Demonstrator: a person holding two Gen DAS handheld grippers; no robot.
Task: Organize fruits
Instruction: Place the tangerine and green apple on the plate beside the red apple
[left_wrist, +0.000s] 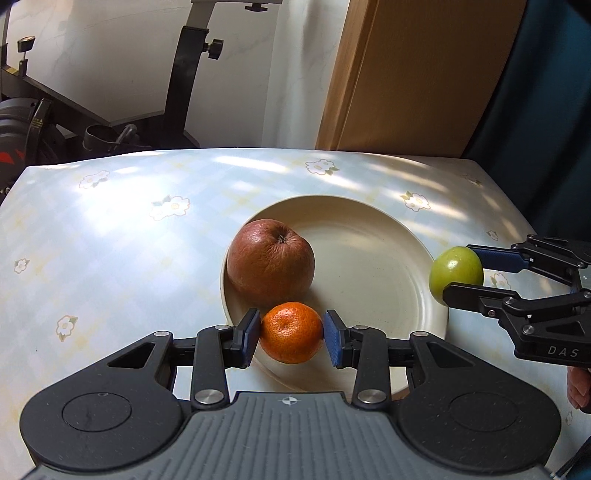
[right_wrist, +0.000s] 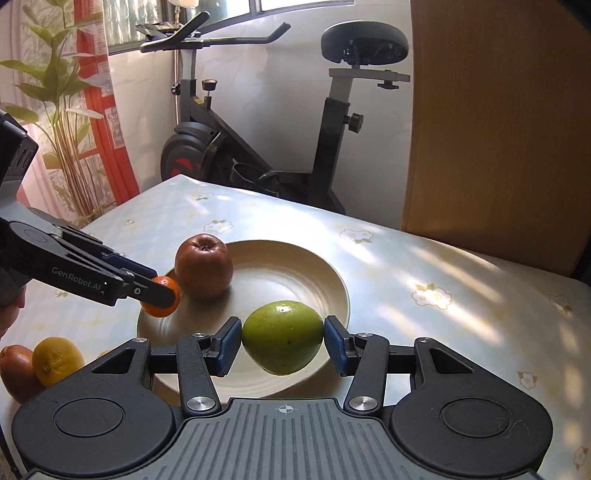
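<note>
Through the left wrist camera I have my left gripper (left_wrist: 291, 334) clenched on the orange (left_wrist: 291, 331) over the plate's (left_wrist: 373, 258) near rim beside the red apple (left_wrist: 270, 261), and through the right one my right gripper (right_wrist: 283, 342) grasps the green fruit (right_wrist: 283, 342) above that plate on the counter (right_wrist: 461, 295).

**Daylight, dappled and sharp**

Sun from the window (right_wrist: 177, 22) behind the exercise bike (right_wrist: 258, 147) throws soft streaks and patchy shadow over the bench (left_wrist: 110, 229). Both views are bright and crisp (no blur), with a mild sheen on the plate (left_wrist: 369, 258). Fisheye curvature bends the edges, and the corners darken.
</note>
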